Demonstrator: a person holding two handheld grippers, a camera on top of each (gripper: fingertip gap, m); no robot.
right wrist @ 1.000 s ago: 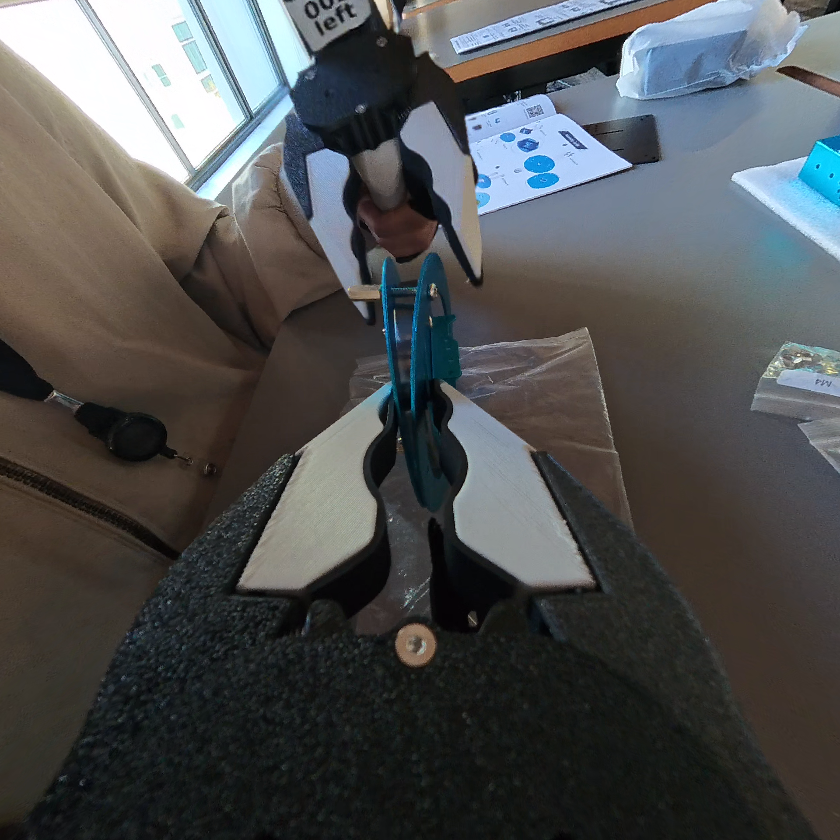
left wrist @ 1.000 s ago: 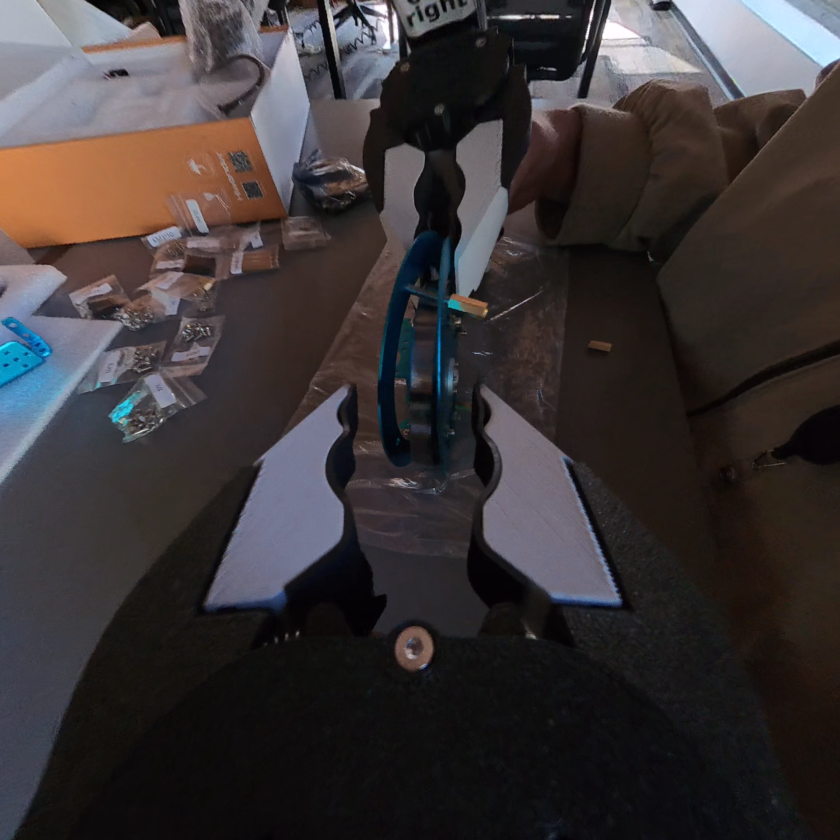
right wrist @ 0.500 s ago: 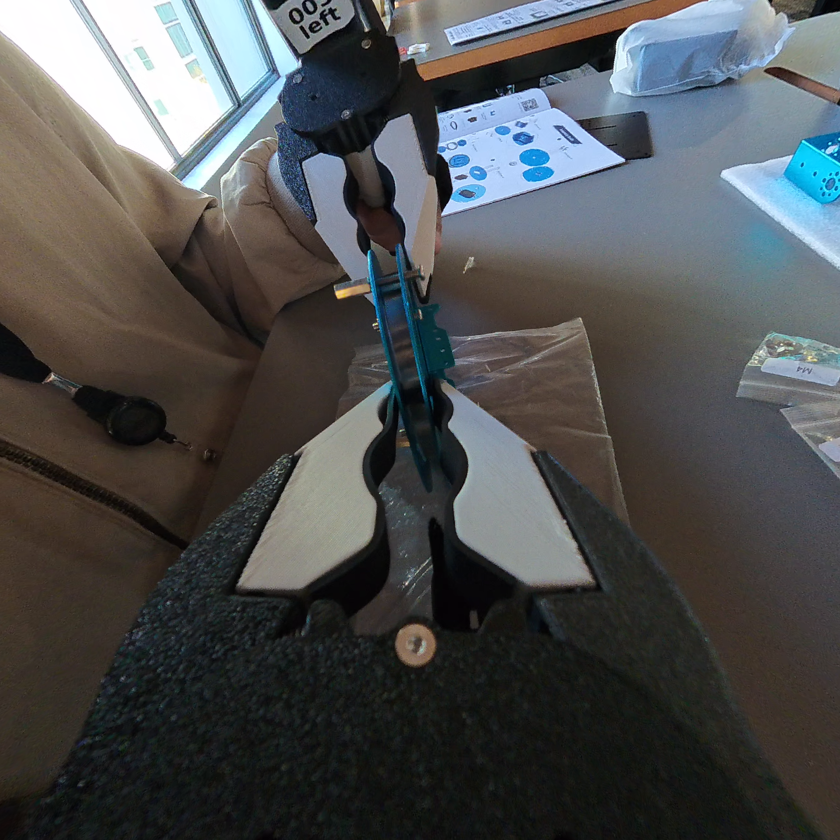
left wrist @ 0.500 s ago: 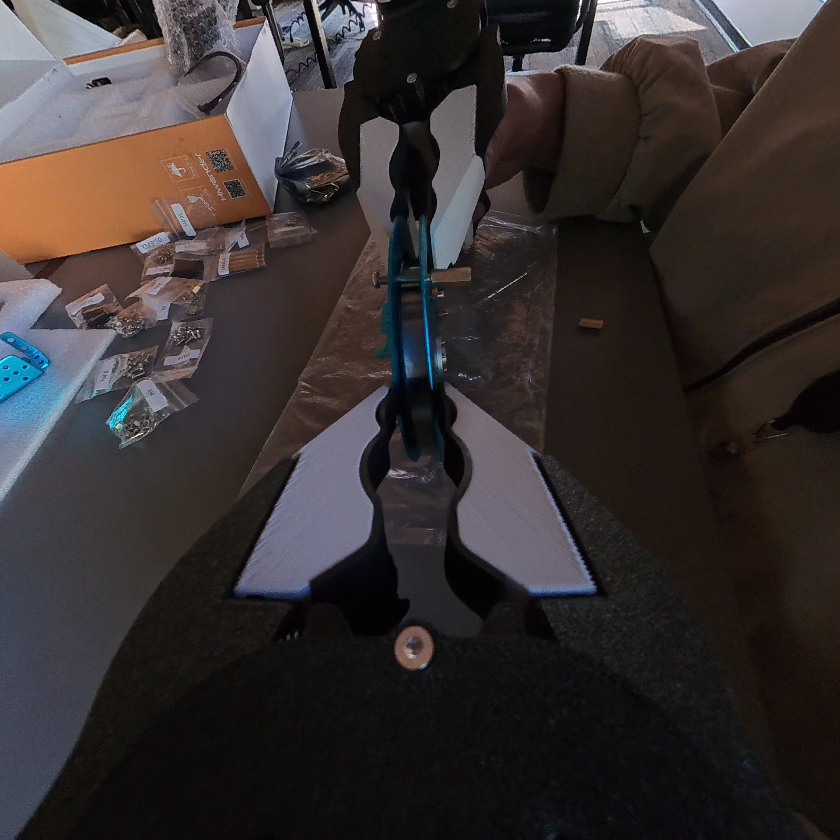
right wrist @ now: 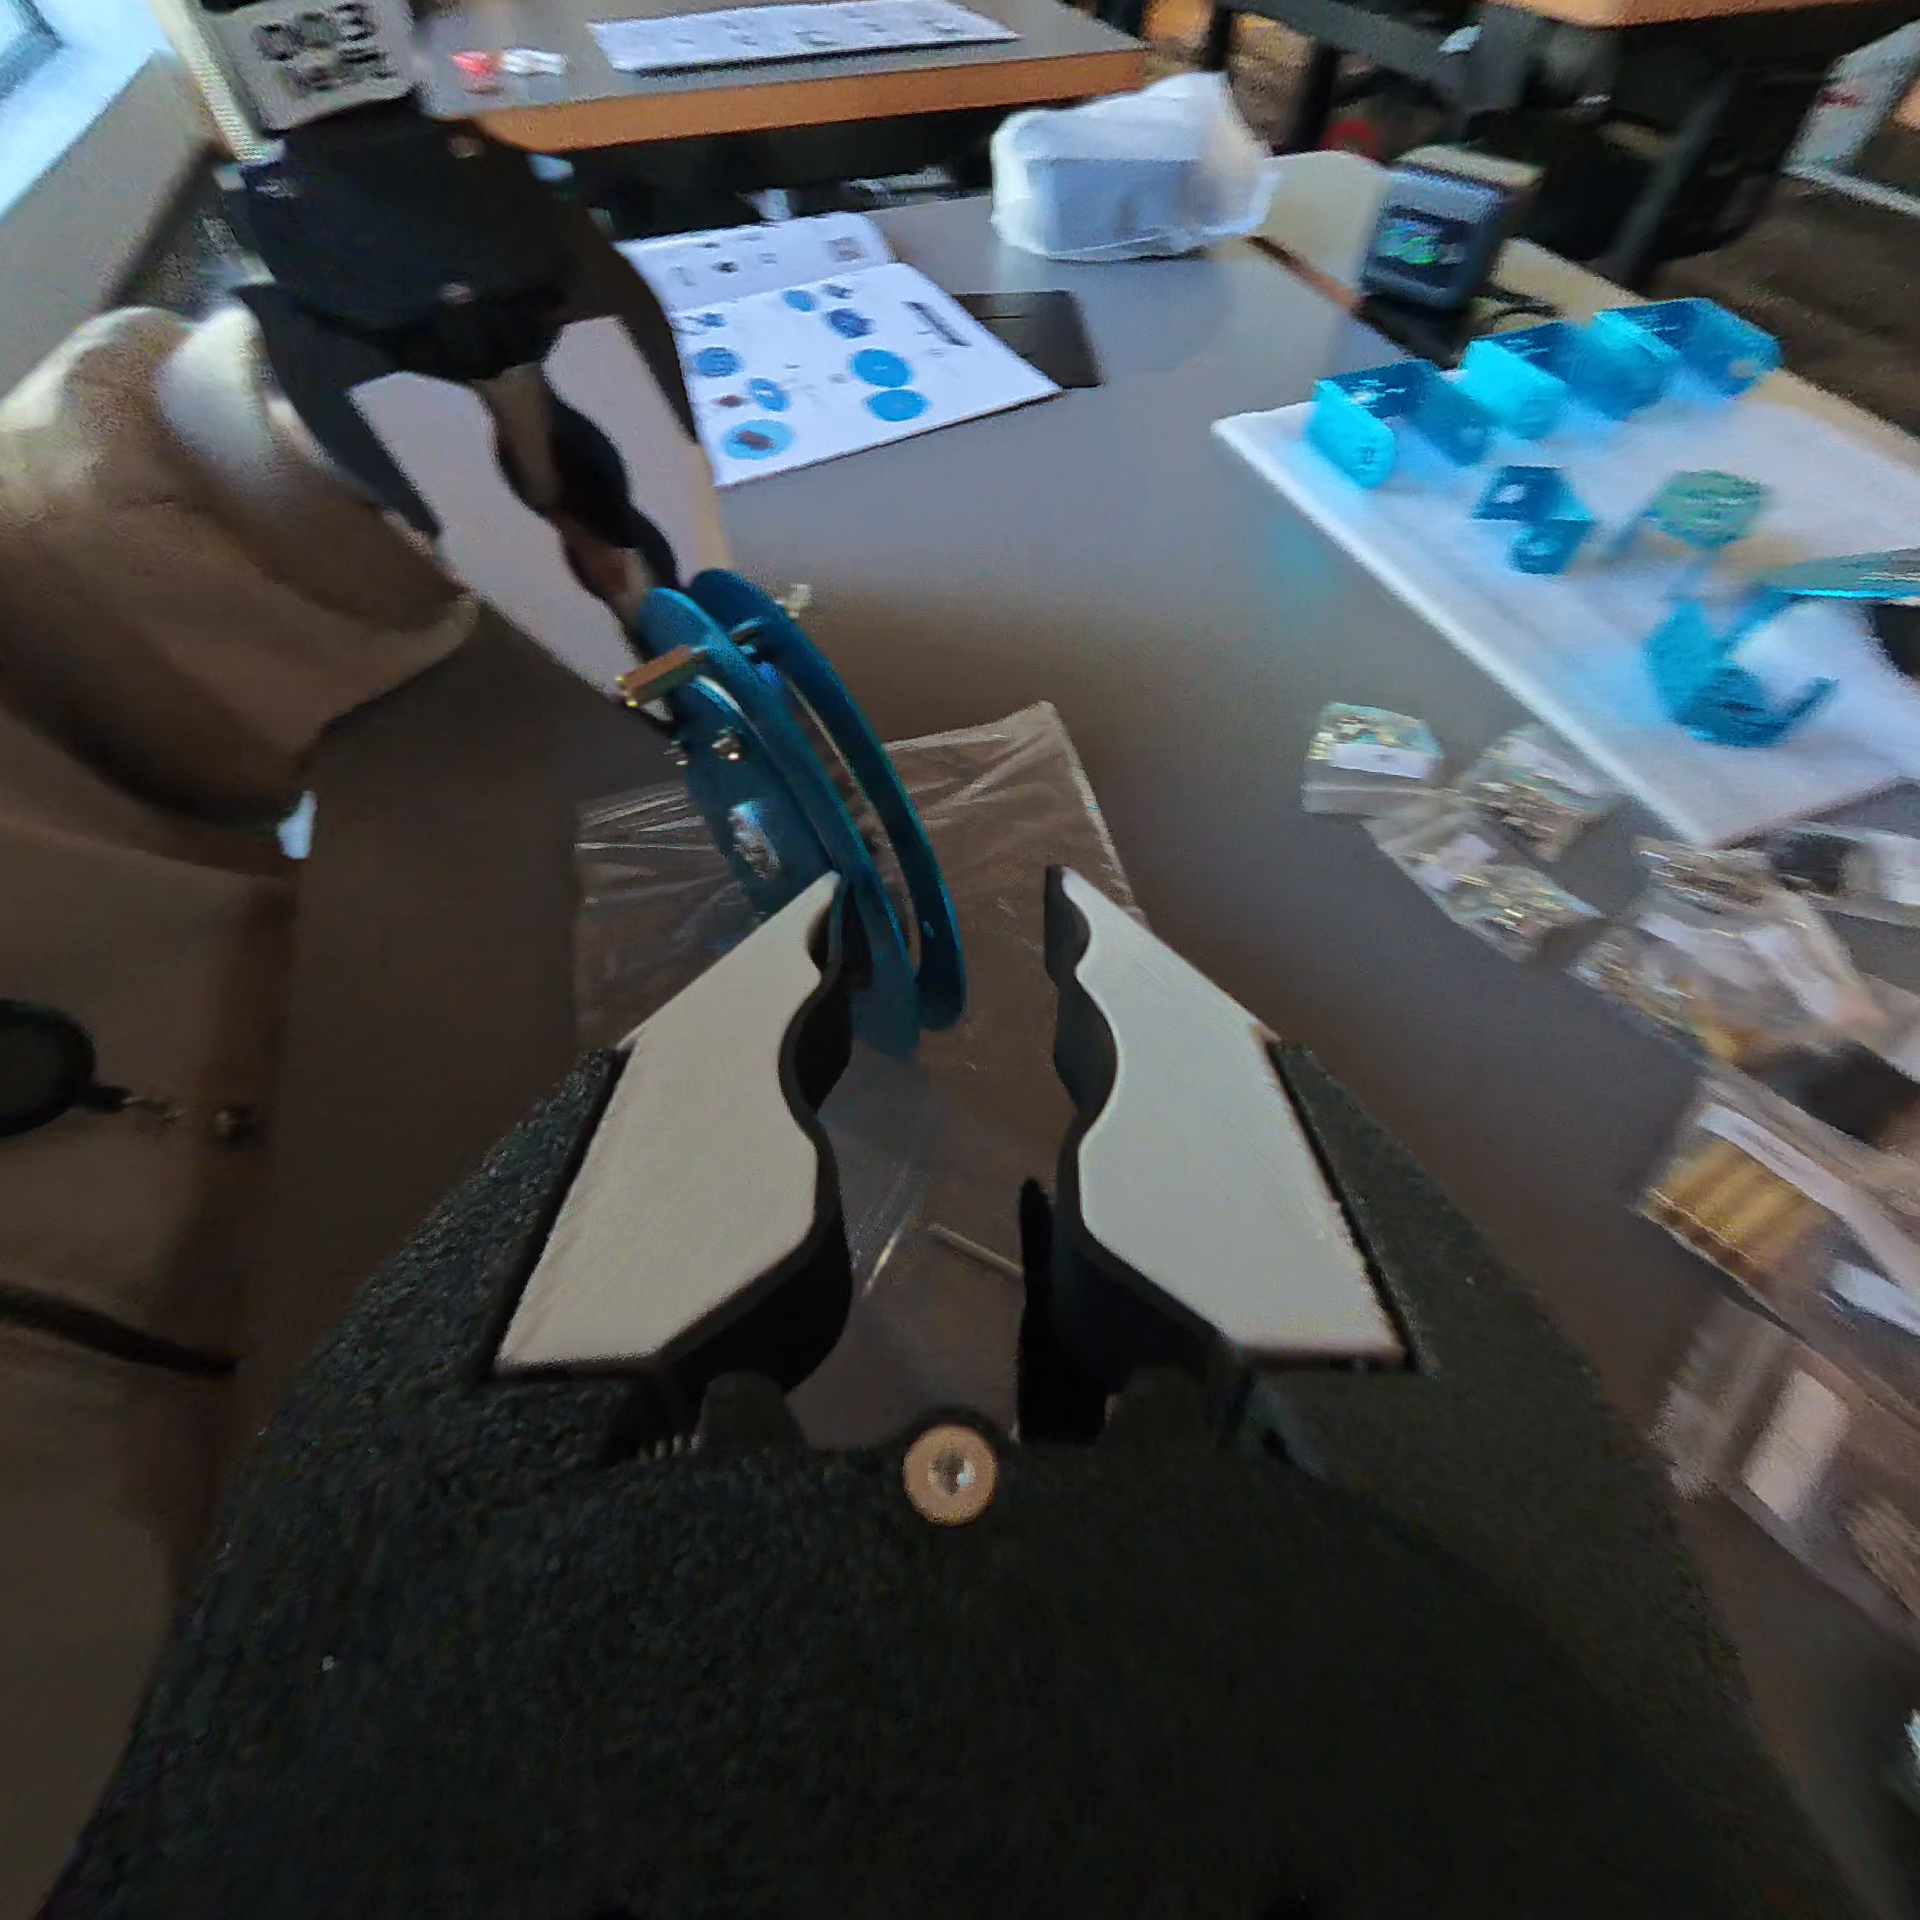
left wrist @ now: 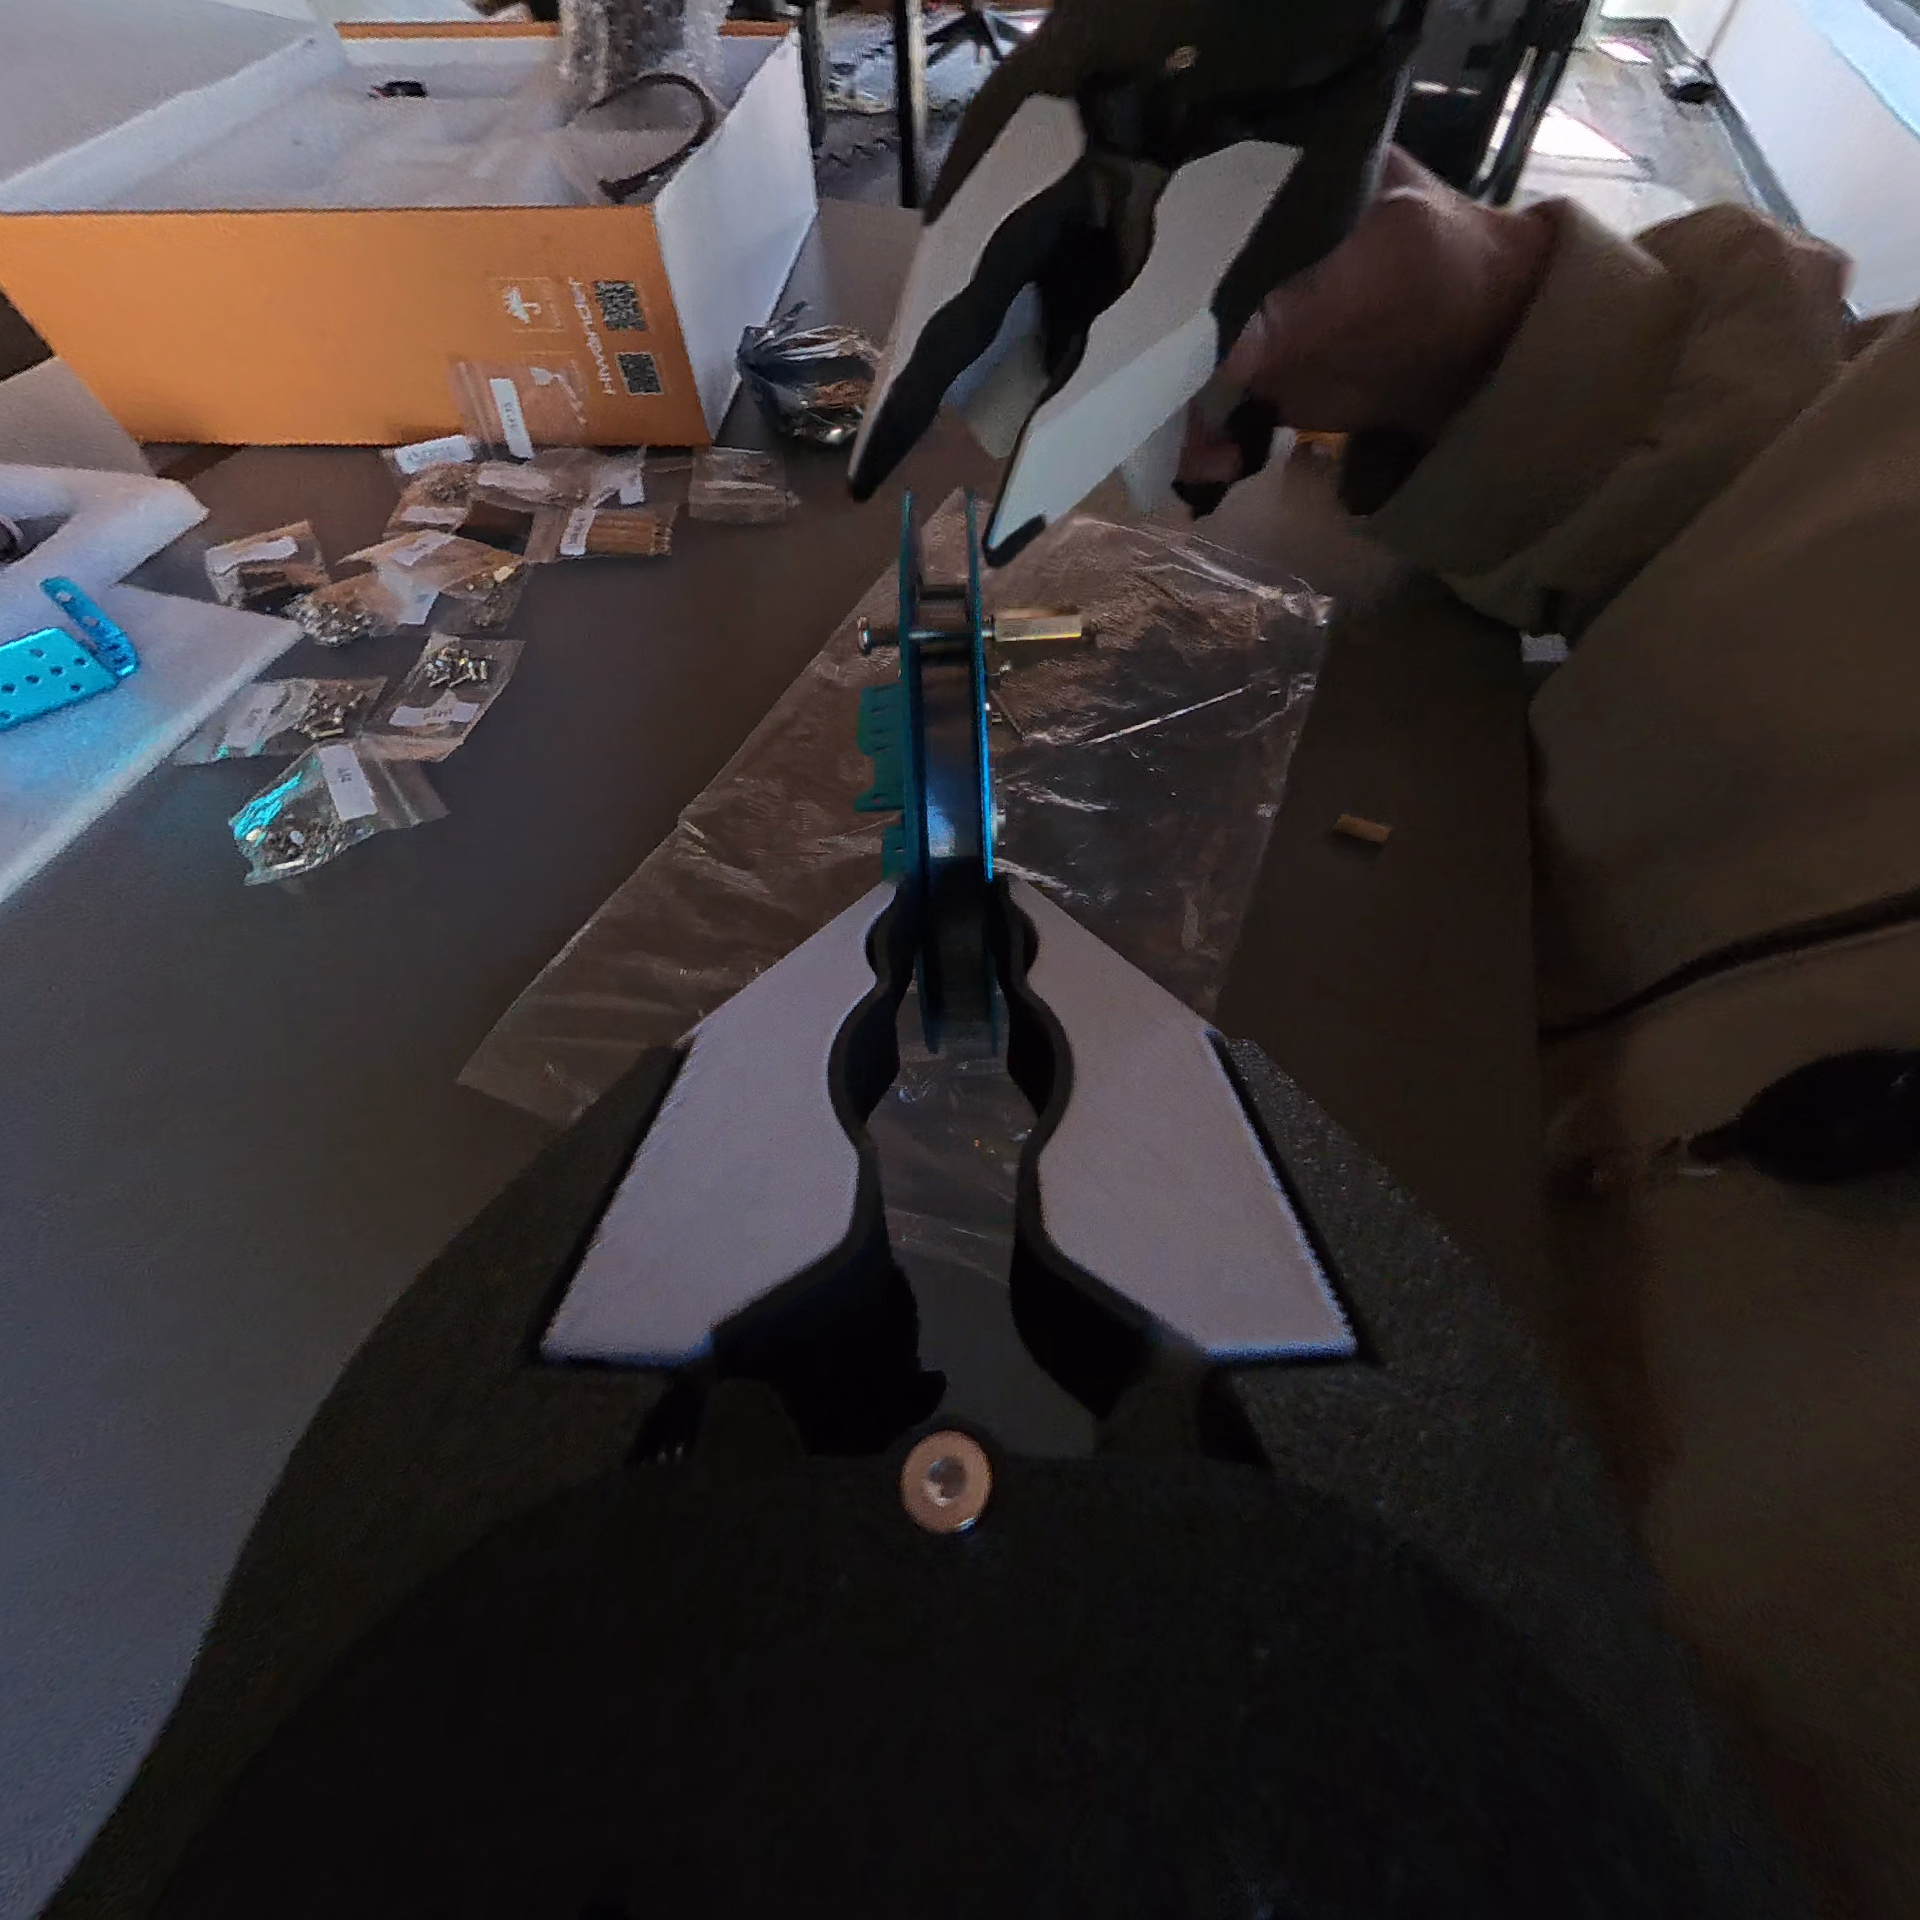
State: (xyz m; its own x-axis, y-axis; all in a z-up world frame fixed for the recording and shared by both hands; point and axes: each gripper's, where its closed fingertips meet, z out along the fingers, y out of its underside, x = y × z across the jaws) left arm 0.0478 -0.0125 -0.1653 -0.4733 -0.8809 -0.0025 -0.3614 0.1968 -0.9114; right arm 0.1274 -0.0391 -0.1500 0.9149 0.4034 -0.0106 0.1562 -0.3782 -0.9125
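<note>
A blue two-disc assembly (left wrist: 940, 748) stands on edge, with a screw and a brass standoff (left wrist: 1039, 629) through its upper part. My left gripper (left wrist: 951, 904) is shut on its near rim and holds it above a clear plastic bag (left wrist: 1143, 727). My right gripper (left wrist: 930, 520) is open just above the far rim, not touching it. In the right wrist view my right gripper (right wrist: 945, 883) is open and empty. There the assembly (right wrist: 821, 790) sits just left of the gap, by the left finger, and my left gripper (right wrist: 623, 582) grips its far edge.
An orange and white box (left wrist: 364, 312) stands at the back left, with small bags of screws (left wrist: 416, 644) in front of it. White foam with blue metal parts (right wrist: 1558, 520) lies to the right. A leaflet (right wrist: 831, 353) lies behind. A tan sleeve (left wrist: 1610, 416) is alongside. There is about 9 cm between the tips of the two grippers.
My left gripper closed on the assembly's rim. My right gripper, shut on the assembly before, has opened, let go, drawn back and turned to the right.
</note>
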